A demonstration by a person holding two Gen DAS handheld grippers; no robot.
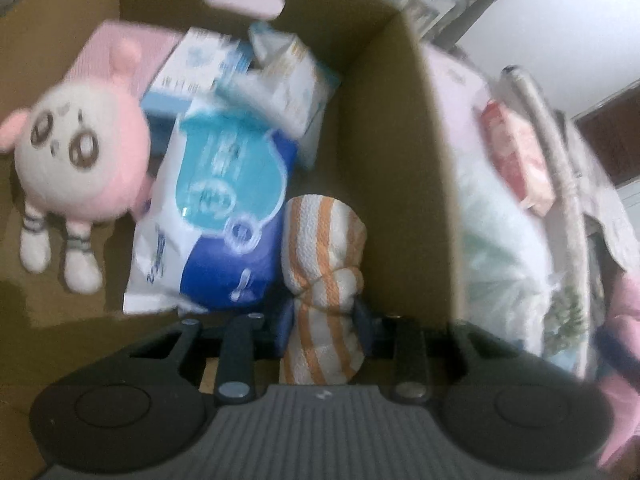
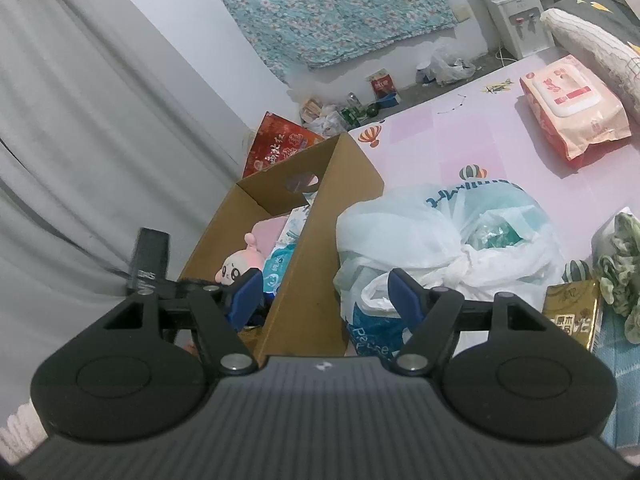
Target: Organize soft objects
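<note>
A rolled orange-and-white striped towel (image 1: 324,240) stands in the near right corner of the cardboard box (image 1: 392,152). My left gripper (image 1: 326,318) is shut on it, and its blue pads pinch the towel's lower part. Beside the towel lie a blue-and-white wipes pack (image 1: 224,208) and a pink plush toy (image 1: 80,148). Tissue boxes (image 1: 196,68) lie behind them. My right gripper (image 2: 326,292) stands open above the box's (image 2: 320,240) near wall, with nothing held. A tied white plastic bag (image 2: 440,240) sits just right of it on the pink bed sheet.
A pink wipes pack (image 2: 572,108) lies far right on the pink bed sheet (image 2: 460,136), by a pillow (image 2: 592,40). A gold pack (image 2: 572,316) and green fabric (image 2: 620,264) lie near right. Grey curtains (image 2: 80,140) hang left of the box. Clutter lines the far wall.
</note>
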